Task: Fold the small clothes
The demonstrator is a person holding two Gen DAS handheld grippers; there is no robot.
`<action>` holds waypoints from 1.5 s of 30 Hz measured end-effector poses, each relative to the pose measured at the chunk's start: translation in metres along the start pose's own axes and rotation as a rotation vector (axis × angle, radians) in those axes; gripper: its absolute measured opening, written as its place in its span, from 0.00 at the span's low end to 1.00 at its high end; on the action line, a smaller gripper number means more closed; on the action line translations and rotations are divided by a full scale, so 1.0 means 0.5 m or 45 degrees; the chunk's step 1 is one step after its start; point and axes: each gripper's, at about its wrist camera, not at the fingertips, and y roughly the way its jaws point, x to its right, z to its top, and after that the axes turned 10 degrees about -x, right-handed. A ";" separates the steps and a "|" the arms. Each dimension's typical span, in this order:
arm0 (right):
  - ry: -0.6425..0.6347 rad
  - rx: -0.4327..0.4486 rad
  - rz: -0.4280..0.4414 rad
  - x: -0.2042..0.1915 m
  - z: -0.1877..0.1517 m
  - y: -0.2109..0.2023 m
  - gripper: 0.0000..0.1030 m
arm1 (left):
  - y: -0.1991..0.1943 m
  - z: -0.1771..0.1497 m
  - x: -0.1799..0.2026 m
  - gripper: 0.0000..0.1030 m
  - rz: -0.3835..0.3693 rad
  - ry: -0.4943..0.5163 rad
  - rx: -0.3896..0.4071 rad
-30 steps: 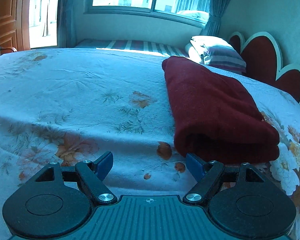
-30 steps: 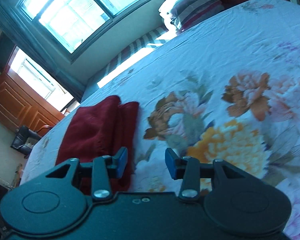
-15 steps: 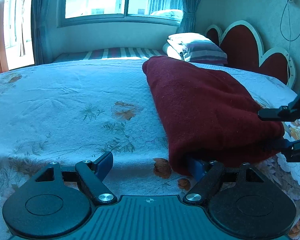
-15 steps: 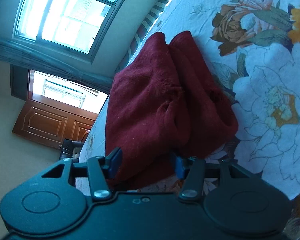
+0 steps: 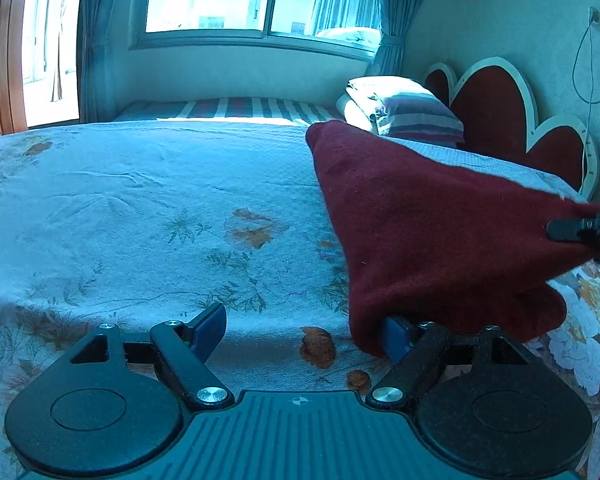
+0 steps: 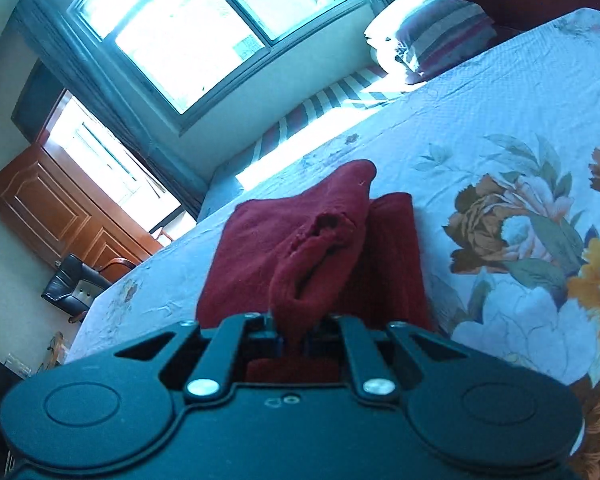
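Right gripper (image 6: 292, 340) has just closed on the garment (image 5: 440, 232); left gripper (image 5: 300, 330) gapes empty.
I'd seat the left's pads on its near corner on the bed (image 5: 140, 208) before lifting evenly.

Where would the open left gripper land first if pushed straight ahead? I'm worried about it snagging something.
Probably the floral bedsheet: the left gripper points down at bare sheet. The dark red knitted garment drapes only its right finger; depth is uncertain.
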 end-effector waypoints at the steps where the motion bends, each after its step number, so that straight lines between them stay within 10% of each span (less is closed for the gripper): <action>1: 0.054 -0.012 -0.011 0.031 -0.011 0.005 0.09 | 0.009 -0.002 -0.001 0.77 0.005 -0.008 -0.022; 9: 0.194 -0.142 0.022 0.123 -0.038 0.055 0.27 | -0.022 -0.028 -0.025 0.77 0.018 0.043 -0.119; 14: -0.035 -0.002 -0.101 0.093 -0.019 -0.054 0.26 | -0.081 0.047 -0.035 0.73 -0.089 0.002 0.041; 17: -0.209 0.136 -0.177 0.053 0.030 -0.061 0.11 | -0.028 0.122 0.025 0.14 -0.131 0.042 0.053; 24: -0.559 0.046 -0.249 -0.016 0.074 0.066 0.02 | 0.101 0.172 0.101 0.14 -0.081 0.146 -0.020; 27: -0.567 -0.129 -0.289 0.029 0.048 0.139 0.00 | 0.111 0.155 0.107 0.15 -0.063 0.172 0.009; 36: -0.607 0.003 -0.262 -0.035 0.108 0.093 0.11 | 0.106 0.291 0.108 0.15 -0.117 0.201 0.030; 39: -0.614 -0.066 -0.256 -0.041 0.140 0.152 0.08 | 0.187 0.285 0.112 0.15 -0.093 0.225 -0.101; 41: -0.583 -0.243 -0.321 -0.011 0.133 0.215 0.03 | 0.183 0.273 0.127 0.15 -0.070 0.311 -0.058; 45: -0.595 -0.197 -0.292 -0.014 0.133 0.195 0.11 | 0.155 0.319 0.118 0.15 -0.073 0.293 0.027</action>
